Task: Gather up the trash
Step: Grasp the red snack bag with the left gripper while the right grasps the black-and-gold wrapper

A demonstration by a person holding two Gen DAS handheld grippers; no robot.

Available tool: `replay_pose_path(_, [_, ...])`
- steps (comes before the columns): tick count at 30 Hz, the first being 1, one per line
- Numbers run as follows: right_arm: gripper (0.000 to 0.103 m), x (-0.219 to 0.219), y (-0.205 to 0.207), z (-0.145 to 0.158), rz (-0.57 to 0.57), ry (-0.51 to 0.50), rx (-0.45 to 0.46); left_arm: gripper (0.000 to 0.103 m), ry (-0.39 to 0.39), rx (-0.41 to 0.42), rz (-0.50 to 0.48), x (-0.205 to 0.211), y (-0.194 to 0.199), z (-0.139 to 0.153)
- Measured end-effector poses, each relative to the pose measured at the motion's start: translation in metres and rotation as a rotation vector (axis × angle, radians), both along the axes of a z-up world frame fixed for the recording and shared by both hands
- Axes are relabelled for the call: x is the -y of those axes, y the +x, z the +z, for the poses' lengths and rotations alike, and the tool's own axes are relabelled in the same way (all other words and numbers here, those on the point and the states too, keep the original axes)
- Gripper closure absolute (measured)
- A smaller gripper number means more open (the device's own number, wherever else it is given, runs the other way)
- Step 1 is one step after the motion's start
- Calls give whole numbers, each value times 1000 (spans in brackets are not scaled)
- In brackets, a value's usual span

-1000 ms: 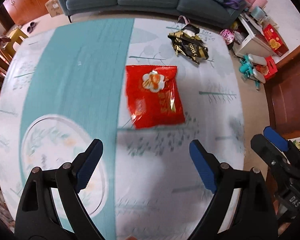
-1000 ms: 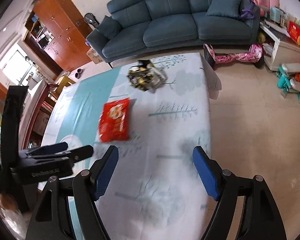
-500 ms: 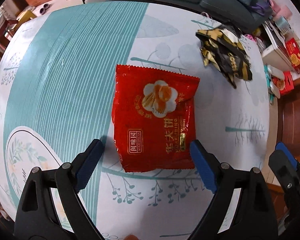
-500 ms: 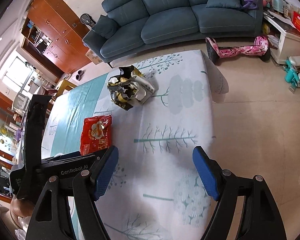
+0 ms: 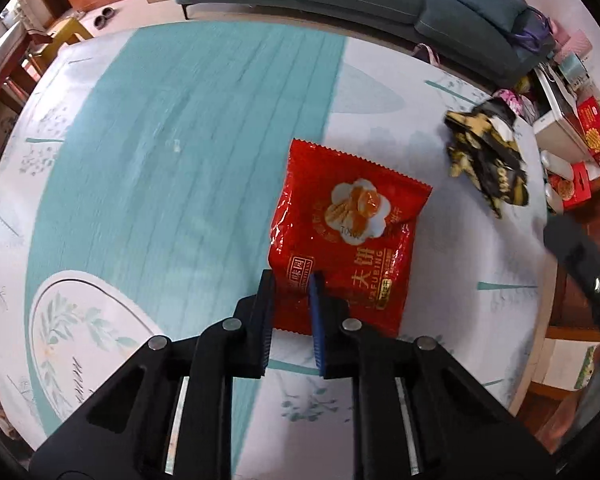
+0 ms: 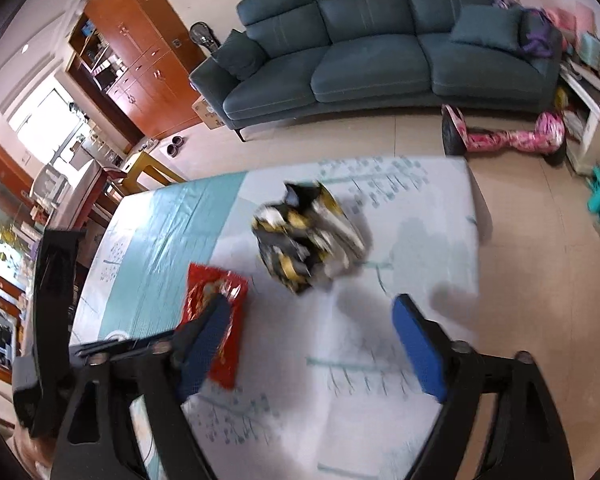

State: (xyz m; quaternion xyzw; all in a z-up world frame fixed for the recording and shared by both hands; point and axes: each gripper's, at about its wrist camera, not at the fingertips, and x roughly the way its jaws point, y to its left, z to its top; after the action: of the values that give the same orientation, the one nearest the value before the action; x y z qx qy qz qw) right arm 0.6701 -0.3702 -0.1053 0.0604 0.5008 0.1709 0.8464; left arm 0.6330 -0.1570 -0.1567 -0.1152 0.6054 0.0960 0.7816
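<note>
A red snack bag (image 5: 348, 236) lies flat on the table with the teal and white cloth (image 5: 180, 152). My left gripper (image 5: 293, 280) is shut on the bag's near edge. The bag also shows in the right wrist view (image 6: 216, 308), partly behind my right gripper's left finger. A crumpled black and gold wrapper (image 5: 486, 160) lies at the far right of the table; in the right wrist view the wrapper (image 6: 304, 236) is ahead of my right gripper (image 6: 312, 324), which is open and empty above the cloth.
A blue-grey sofa (image 6: 360, 52) stands beyond the table. A pink hoverboard (image 6: 504, 136) lies on the floor by the table's far right corner. Boxes and a white cabinet (image 5: 560, 120) crowd the right side. Wooden cabinets (image 6: 136, 68) stand at the far left.
My left gripper was open in front of the red bag and has closed on its near edge. My right gripper has moved closer to the black and gold wrapper, still open.
</note>
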Motion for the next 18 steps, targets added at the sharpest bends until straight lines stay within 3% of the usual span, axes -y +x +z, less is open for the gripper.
replay_pose_path(10, [14, -53, 39, -25, 57, -192, 54, 91, -47, 54, 69, -40, 5, 7])
replay_pose_path(11, [17, -58, 40, -29, 62, -216, 59, 91, -55, 58, 74, -43, 4, 8])
replay_pose_path(13, [49, -67, 42, -39, 81, -258, 56, 92, -71, 67, 81, -55, -3, 15])
replay_pose_path(18, [54, -67, 27, -43, 87, -224, 49, 92, -106, 103, 75, -65, -21, 30])
